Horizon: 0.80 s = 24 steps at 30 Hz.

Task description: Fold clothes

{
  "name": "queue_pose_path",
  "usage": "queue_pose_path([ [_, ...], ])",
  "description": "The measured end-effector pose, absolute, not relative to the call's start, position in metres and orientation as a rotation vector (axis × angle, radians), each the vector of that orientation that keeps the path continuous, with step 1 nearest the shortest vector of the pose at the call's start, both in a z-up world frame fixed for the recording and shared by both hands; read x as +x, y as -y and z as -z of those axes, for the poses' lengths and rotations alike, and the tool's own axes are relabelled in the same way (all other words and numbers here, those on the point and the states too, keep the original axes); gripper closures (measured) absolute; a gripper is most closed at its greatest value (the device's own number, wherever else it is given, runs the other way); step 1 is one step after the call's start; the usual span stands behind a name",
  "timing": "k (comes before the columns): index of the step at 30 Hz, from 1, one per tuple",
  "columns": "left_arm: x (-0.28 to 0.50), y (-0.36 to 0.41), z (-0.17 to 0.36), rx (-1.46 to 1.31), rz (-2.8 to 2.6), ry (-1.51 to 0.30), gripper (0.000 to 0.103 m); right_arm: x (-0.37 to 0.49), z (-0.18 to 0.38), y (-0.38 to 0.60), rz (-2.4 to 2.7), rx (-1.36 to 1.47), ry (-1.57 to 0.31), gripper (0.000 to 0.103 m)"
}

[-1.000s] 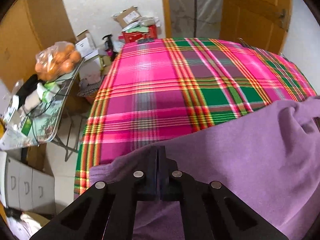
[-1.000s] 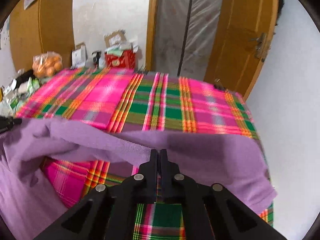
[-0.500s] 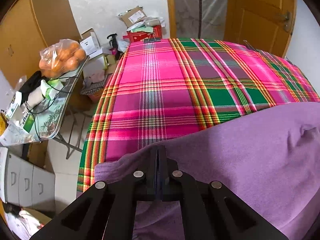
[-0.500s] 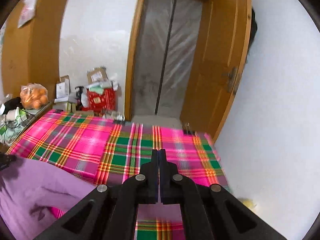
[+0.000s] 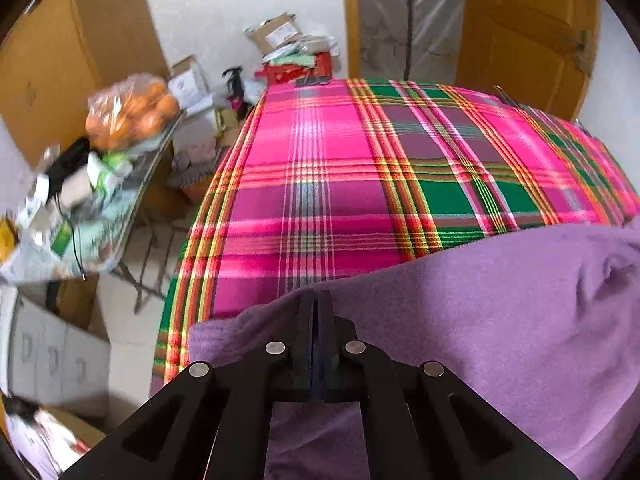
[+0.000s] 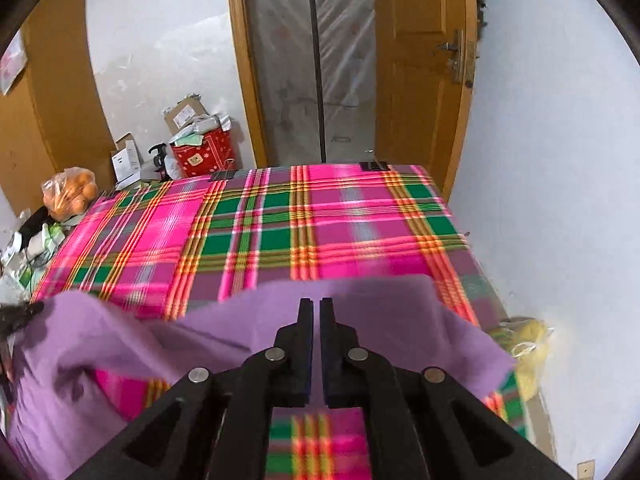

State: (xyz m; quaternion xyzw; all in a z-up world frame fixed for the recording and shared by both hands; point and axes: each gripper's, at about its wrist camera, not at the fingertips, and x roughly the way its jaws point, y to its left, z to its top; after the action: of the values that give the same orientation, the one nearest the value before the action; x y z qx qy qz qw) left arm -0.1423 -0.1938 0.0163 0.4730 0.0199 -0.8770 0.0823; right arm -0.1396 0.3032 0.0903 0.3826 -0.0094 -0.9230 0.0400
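A purple cloth [image 5: 500, 320] lies over the near part of a table covered in pink, green and orange plaid [image 5: 320, 160]. My left gripper [image 5: 316, 308] is shut on the cloth's left edge. In the right wrist view the purple cloth [image 6: 400, 312] sags between the two grippers above the plaid table [image 6: 280, 220]. There my right gripper [image 6: 316, 308] stands over the cloth's right part, its jaws parted by a narrow gap with purple showing through. The left gripper's dark tip [image 6: 20, 314] shows at the far left, holding the cloth up.
A cluttered side table [image 5: 80, 216] with a bag of oranges [image 5: 132, 112] stands left of the table. Cardboard boxes [image 5: 276, 32] are piled on the floor beyond. A wooden door [image 6: 420, 80] and a white wall [image 6: 560, 200] close off the right side. A yellow bag [image 6: 528, 344] lies by the right edge.
My right gripper rose, then came down over the cloth, and its jaws went from closed to slightly parted. The left gripper kept its hold and shifted a little; the cloth spread flatter.
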Motion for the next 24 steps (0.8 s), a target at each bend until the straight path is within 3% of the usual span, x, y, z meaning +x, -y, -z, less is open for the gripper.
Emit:
queue_pose_path([
  [3, -0.136, 0.187, -0.023, 1.473, 2.610, -0.108, 0.101, -0.117, -0.090, -0.321, 2.864, 1.165, 0.023, 0.076],
  [6, -0.123, 0.159, -0.040, 1.466, 2.691, -0.012, 0.099, -0.096, -0.084, -0.340, 2.899, 1.172, 0.030, 0.067],
  [16, -0.109, 0.045, -0.079, 1.572, 2.928, 0.213, 0.083, -0.083, -0.047, -0.372, 2.867, 1.344, 0.115, 0.057],
  [24, -0.124, -0.016, -0.065, 1.630, 2.919, 0.416, 0.081, -0.085, -0.044, -0.377, 2.876, 1.300, 0.137, 0.054],
])
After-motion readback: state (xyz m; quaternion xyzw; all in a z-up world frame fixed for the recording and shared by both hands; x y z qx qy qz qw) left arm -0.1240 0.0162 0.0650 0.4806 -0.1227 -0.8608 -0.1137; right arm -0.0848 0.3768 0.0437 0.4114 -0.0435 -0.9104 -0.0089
